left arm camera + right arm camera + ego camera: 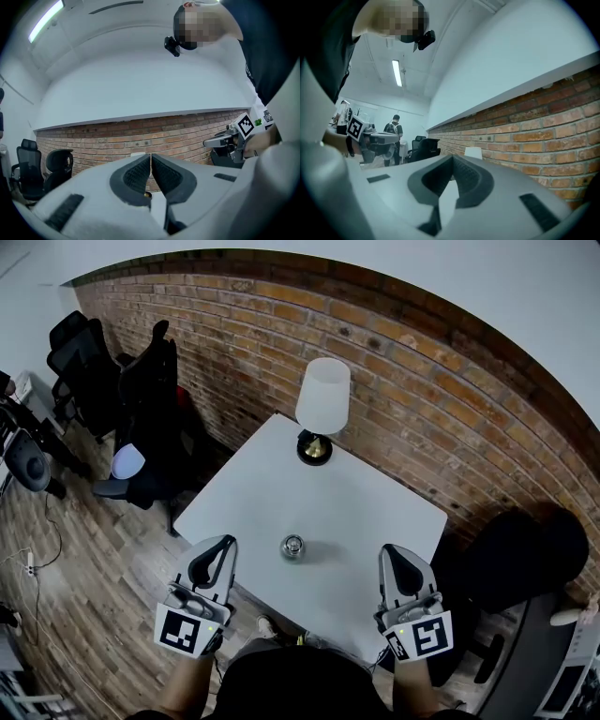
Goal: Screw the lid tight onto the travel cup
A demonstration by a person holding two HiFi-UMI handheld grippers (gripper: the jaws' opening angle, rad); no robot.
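A small metal travel cup (293,547) with its lid on stands alone near the front middle of the white table (366,507). My left gripper (225,543) hovers at the table's front left corner, shut and empty, its jaws pressed together in the left gripper view (150,161). My right gripper (388,552) hangs over the front right edge, also shut with nothing in it (451,164). Both grippers sit apart from the cup, one on each side, and point level toward the brick wall.
A table lamp (322,407) with a white shade stands at the table's far edge against the brick wall (422,399). Black office chairs (141,418) crowd the left side. A dark chair (525,554) sits at the right. A person stands far off in the right gripper view (393,129).
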